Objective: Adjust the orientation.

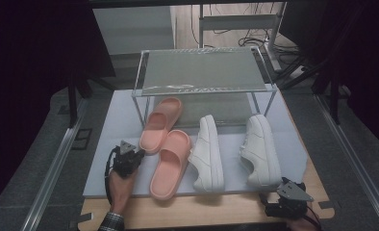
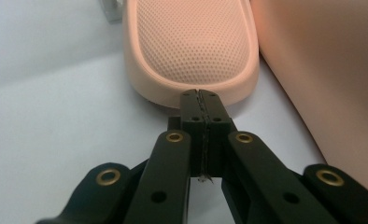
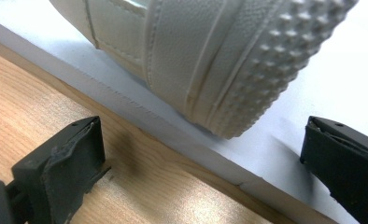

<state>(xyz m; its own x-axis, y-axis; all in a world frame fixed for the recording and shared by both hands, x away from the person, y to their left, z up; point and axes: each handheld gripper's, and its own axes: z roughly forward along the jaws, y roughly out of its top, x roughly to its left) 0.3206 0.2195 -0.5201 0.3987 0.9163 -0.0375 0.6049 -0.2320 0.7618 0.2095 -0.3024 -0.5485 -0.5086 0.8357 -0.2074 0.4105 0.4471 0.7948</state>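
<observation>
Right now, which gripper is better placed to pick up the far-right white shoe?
The right gripper. It sits open just below the white shoe's heel, while the left gripper is shut at a pink slipper.

Matt dimpled foam slipper [image 2: 196, 46], grained white leather sneaker [image 3: 210, 60], wood tabletop [image 3: 79, 154]

2 pink slides [image 1: 166, 144], dotted footbed; 2 white sneakers [image 1: 233, 151], studded sole; pale grey mat [image 1: 108, 159]; wood-grain table [image 1: 216, 211].

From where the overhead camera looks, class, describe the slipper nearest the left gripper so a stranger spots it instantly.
Find the clear-topped rack on the pale mat. Four shoes lie before it; take the leftmost pink slipper, its toe under the rack. Unlike its twin, its heel meets the shut left gripper.
</observation>
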